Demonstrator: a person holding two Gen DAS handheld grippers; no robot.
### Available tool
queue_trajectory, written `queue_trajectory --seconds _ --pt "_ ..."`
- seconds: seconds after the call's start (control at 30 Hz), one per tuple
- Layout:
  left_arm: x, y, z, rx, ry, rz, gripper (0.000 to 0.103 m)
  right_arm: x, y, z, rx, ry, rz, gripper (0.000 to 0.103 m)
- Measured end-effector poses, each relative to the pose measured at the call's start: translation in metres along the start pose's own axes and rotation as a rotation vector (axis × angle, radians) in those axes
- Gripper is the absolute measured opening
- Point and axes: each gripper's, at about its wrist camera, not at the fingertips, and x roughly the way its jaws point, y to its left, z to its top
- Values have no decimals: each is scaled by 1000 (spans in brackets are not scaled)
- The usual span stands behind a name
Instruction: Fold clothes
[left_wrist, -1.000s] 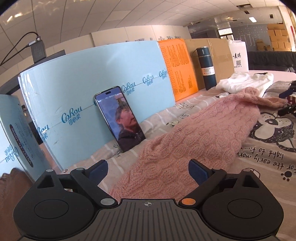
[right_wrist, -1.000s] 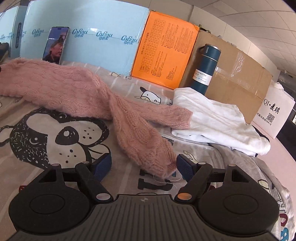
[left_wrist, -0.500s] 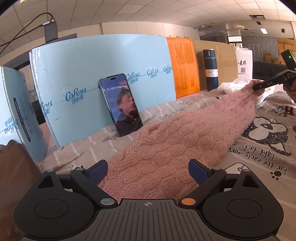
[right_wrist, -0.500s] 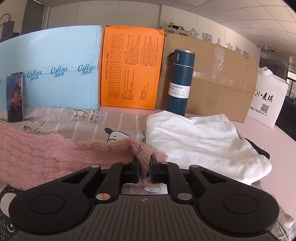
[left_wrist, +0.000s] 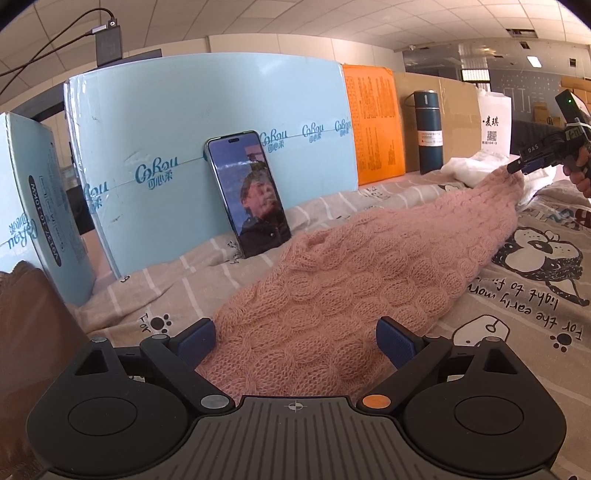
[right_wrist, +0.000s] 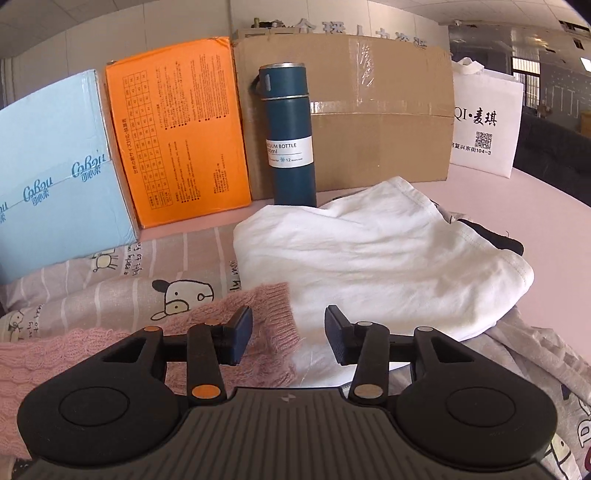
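Observation:
A pink cable-knit sweater (left_wrist: 351, 288) lies stretched across the printed sheet (left_wrist: 535, 295), running from my left gripper toward the far right. My left gripper (left_wrist: 295, 343) is open, its blue pads on either side of the sweater's near end. In the right wrist view the sleeve cuff (right_wrist: 266, 325) lies beside the left pad of my right gripper (right_wrist: 289, 332), which is open and grips nothing. The cuff's edge meets a folded white garment (right_wrist: 369, 258). The left wrist view shows the right gripper (left_wrist: 517, 168) at the sleeve's far tip, with a hand behind it.
A phone (left_wrist: 251, 192) leans on light blue boxes (left_wrist: 184, 129) along the back. An orange box (right_wrist: 181, 136), a dark blue bottle (right_wrist: 290, 140), a cardboard box (right_wrist: 380, 110) and a white bag (right_wrist: 484, 122) stand behind the white garment.
My right gripper, shut on the sleeve cuff half a second ago, has opened and let it go beside the white garment. The left gripper stays open at the sweater's near end.

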Motion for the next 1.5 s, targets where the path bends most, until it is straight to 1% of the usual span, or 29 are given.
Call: queue_trajectory --seconds 0.07,0.17,0.23,0.3,0.37,0.47,0.53,0.57,0.63,0.67,0.7,0.73,0.77,0.8,0.83,0.87,0.93,0.97,1.07,1.1,1.17,1.2,1.3,1.37,1.43,1.47,1.5 --pt "0 -1 0 2 2 -1 96 -3 0 0 19 -9 20 41" --pt "0 -2 -1 7 2 -2 96 2 1 -2 33 7 29 40" --pt "0 -1 -1 5 2 -3 96 10 1 -6 48 30 31 33" --pt "1 0 -1 2 4 -4 96 17 1 -10 61 40 36 22" --pt "1 0 -2 1 7 -5 96 20 4 -11 57 29 27 14" --pt "2 0 -2 -3 13 -7 96 18 8 -8 58 6 26 12" --pt "2 0 -2 -4 12 -8 96 15 12 -5 43 8 23 12" --pt "2 0 -2 -4 11 -8 96 14 14 -3 33 11 20 14" --pt "1 0 -2 -2 7 -7 96 10 15 -2 45 16 -1 26" --pt "1 -1 -2 -1 5 -6 96 7 14 -3 82 29 1 43" --pt "0 -1 -2 -2 2 -6 96 4 11 -5 131 48 9 49" --pt "-1 0 -1 -3 -2 -9 96 0 8 -6 179 66 17 50" --pt "-1 0 -1 -4 -7 -11 96 -3 6 -8 227 84 25 53" --pt "-2 0 0 -5 -10 -12 96 -6 3 -10 276 103 33 61" --pt "-3 0 0 -6 -15 -12 96 -10 1 -12 324 121 41 65" --pt "-4 0 1 -7 -19 -13 96 -13 -2 -13 372 139 49 66" --pt "-7 0 2 -10 -30 -14 96 -12 -5 -20 455 177 107 67" --pt "-8 0 2 -11 -35 -14 96 -8 -5 -24 491 195 127 69" --pt "-10 0 3 -14 -43 -14 96 9 -1 -33 565 236 131 70" --pt "-10 0 3 -15 -44 -13 96 13 0 -35 582 221 138 72" --pt "-9 1 2 -20 -40 -13 96 19 2 -35 611 179 157 74" --pt "-9 1 2 -22 -37 -13 96 22 2 -35 631 160 171 72" --pt "-7 2 1 -24 -32 -12 96 37 -1 -39 713 140 215 67" --pt "-5 3 0 -25 -26 -11 96 41 -1 -41 729 102 231 66" --pt "-4 3 -1 -26 -18 -13 96 45 -1 -45 743 70 210 51" --pt "-3 4 -1 -28 -14 -13 96 47 -2 -46 746 64 189 34" --pt "-3 4 -1 -29 -12 -11 96 47 -2 -47 748 59 172 20"
